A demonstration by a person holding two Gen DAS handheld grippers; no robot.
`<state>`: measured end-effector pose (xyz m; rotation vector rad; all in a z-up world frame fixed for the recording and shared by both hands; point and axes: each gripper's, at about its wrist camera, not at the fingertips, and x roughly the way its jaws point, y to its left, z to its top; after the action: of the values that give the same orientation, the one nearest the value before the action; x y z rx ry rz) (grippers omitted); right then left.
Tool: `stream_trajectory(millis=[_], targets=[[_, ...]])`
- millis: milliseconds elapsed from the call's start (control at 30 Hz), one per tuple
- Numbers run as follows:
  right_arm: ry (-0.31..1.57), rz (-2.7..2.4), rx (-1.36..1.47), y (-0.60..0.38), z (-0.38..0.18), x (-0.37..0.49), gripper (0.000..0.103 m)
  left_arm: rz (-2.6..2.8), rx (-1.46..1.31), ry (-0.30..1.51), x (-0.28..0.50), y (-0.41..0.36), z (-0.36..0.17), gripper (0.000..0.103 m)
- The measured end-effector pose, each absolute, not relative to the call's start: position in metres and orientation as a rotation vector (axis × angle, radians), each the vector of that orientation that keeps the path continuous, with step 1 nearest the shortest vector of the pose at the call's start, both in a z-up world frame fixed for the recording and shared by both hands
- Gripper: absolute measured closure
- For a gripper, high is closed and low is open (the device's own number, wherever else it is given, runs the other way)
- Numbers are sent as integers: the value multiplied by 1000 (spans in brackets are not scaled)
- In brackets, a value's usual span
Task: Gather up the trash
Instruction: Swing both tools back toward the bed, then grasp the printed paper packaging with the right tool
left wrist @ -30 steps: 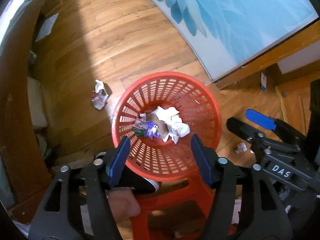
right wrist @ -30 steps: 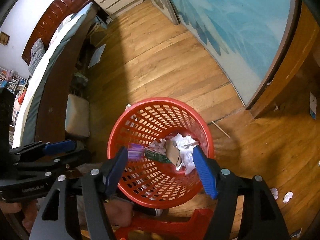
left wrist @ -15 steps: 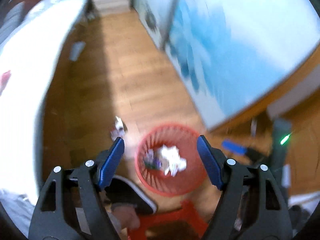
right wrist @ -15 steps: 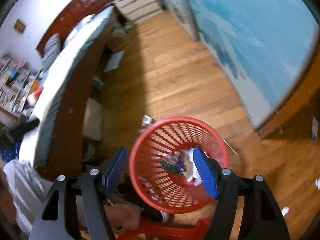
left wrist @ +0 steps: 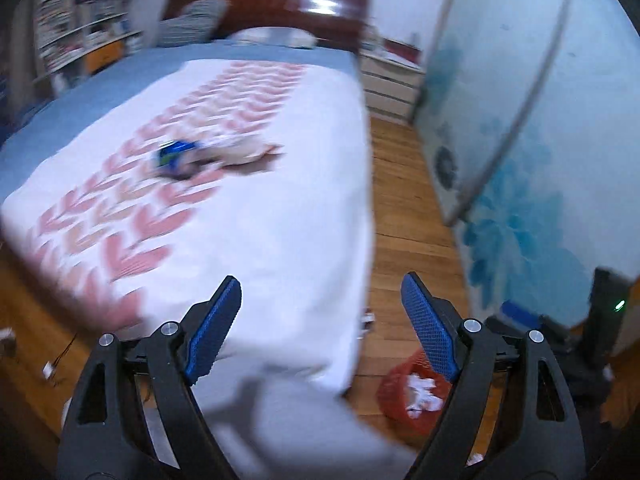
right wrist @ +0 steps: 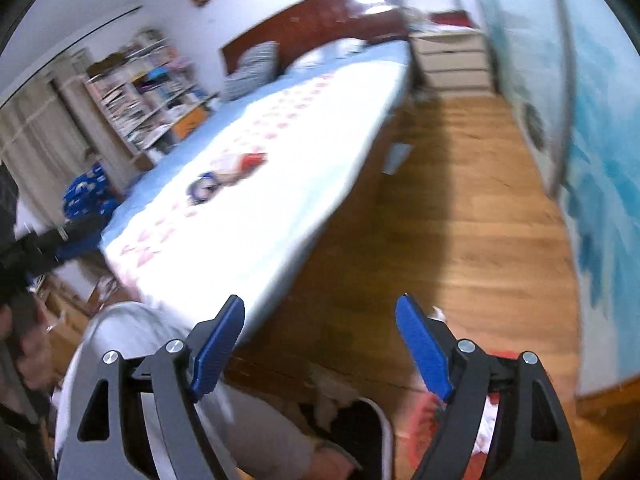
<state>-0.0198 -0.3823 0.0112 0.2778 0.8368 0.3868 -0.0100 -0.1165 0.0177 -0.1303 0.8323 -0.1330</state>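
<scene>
My left gripper [left wrist: 322,304] is open and empty, held high above the bed's near end. My right gripper [right wrist: 320,320] is open and empty, over the bed's corner and the floor. The red trash basket [left wrist: 394,396] with white crumpled paper inside stands low on the floor; in the right wrist view its rim [right wrist: 420,416] shows behind the right finger. On the bed lie a blue round wrapper [left wrist: 174,154] and a pinkish wrapper [left wrist: 250,152]; the right wrist view shows the blue wrapper [right wrist: 202,188] and a red-and-white one [right wrist: 242,162].
The bed [left wrist: 260,220] with a white and pink-patterned cover fills the left side. A wood floor strip [left wrist: 404,208] runs between the bed and a blue flowered wardrobe door [left wrist: 520,160]. A bookshelf [right wrist: 136,100] and nightstand drawers [right wrist: 452,62] stand at the back.
Both grippers have lifted up and away from the red basket. The views swung from looking down into the basket to looking across the bed. Both stay open.
</scene>
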Motion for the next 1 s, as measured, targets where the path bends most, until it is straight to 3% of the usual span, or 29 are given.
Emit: stream_trajectory(millis=[300,633,933,1000], targets=[[857,496,188,-273,23,35,24,-40,-220,830,-24,-50,-18,21],[842,488,104,-152,35,208,20,-47,-262,749,-24,-41,-18,21],[1025,272,233,-86,-27,345,20,-40,-211,768,-17,-46,-21,21],[1085,287,249,-76,-48,351,26,-39,-212,783,-16,-45,-22,21]])
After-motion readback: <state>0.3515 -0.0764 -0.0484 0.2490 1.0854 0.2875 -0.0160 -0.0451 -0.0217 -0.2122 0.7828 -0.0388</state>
